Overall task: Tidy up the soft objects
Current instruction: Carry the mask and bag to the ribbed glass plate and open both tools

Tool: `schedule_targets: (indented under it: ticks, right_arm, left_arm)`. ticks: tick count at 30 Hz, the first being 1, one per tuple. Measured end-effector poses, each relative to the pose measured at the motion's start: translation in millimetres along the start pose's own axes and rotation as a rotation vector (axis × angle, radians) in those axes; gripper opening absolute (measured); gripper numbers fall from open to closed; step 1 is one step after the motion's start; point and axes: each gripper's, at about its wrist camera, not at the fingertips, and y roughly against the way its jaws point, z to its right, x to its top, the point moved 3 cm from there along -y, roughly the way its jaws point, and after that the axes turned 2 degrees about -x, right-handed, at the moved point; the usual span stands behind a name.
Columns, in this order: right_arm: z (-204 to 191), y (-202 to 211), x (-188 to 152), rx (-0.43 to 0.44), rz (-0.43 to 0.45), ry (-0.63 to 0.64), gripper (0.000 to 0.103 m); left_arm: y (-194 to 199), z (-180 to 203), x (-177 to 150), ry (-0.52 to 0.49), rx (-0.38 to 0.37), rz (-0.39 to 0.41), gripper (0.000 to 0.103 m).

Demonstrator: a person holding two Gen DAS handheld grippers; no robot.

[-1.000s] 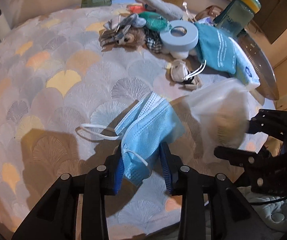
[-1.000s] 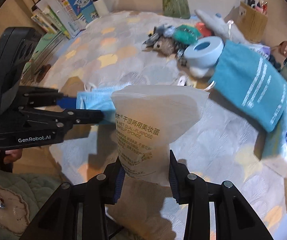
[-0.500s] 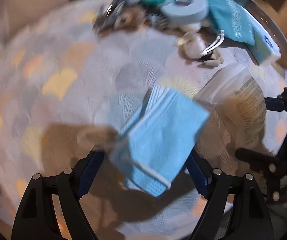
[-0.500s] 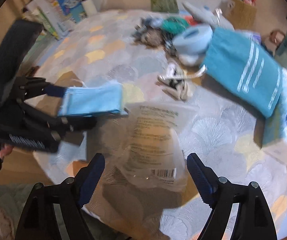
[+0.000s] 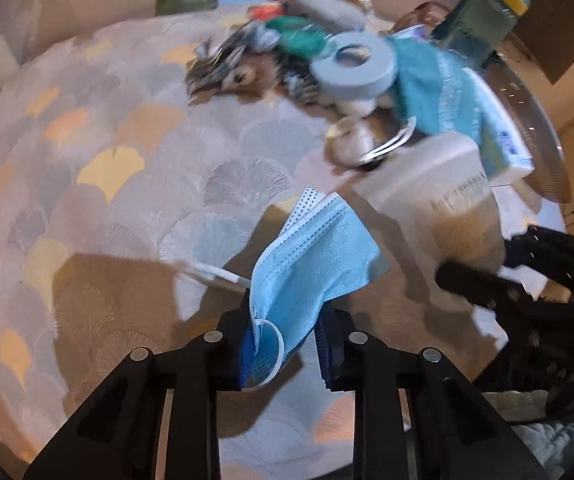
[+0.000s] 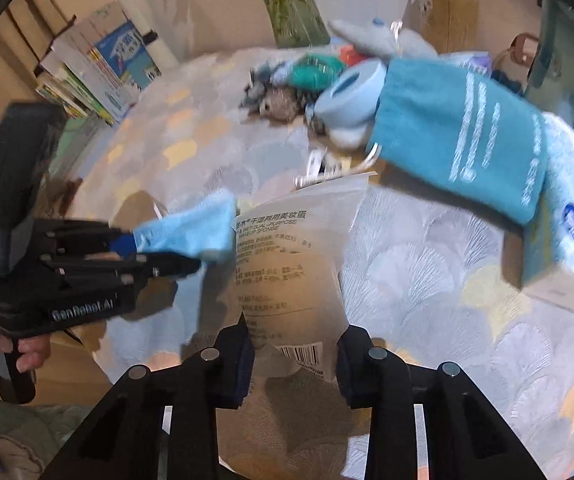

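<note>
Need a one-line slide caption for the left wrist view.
Left gripper pinches a blue face mask above the patterned tablecloth.

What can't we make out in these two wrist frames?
- Left wrist view: the pile around the blue ring is motion-blurred; the single items run together.
- Left wrist view: the right gripper is dark and smeared, so its jaws are unreadable there.
- Right wrist view: the small print on the sponge bag is too blurred to read.
- Right wrist view: the bag hides the near end of the face mask.

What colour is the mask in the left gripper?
Light blue face mask with white ear loops; clearest in left wrist view.
</note>
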Motion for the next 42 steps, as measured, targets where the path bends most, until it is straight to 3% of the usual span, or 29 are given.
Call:
schedule_targets:
  ticks: [9,14,23,28,33,36,37,39,41,42]
  right_arm:
    - [25,48,33,-0.014,0.14,-0.084,0.033]
    - [51,82,44,-0.046,0.237,-0.119,0.033]
    - [130,168,39,-0.194,0.44,-0.276,0.033]
    - [201,204,12,-0.364,0.487,-0.487,0.033]
    - [239,212,-11,-0.485,0.443,-0.571,0.033]
    - [252,212,-16,-0.535,0.424,-0.585,0.034]
    - [254,213,-16,-0.541,0.422,-0.585,0.036]
    - [254,215,-14,-0.568,0.43,-0.579,0.069]
    - [247,224,-20,-0.635,0.487,-0.554,0.084]
    - [244,227,-20,-0.655,0.508,-0.535,0.086]
  left_arm:
    - [38,33,48,-0.056,-0.017,0.107,0.022]
    - [53,64,87,-0.097,-0.067,0.185,0.022]
    - [76,191,159,-0.383,-0.161,0.315,0.025]
    - [35,270,191,-0.496,-0.199,0.236,0.025]
    - [-31,324,190,-0.616,-0.093,0.123,0.025]
    - [-56,338,186,-0.618,-0.089,0.062,0.03]
    - [-57,341,186,-0.603,-0.098,0.053,0.034]
    - [-60,342,187,-0.567,-0.12,0.037,0.037]
    - [-60,339,189,-0.542,-0.131,0.024,0.038]
    - [-59,338,190,-0.538,-0.133,0.027,0.04]
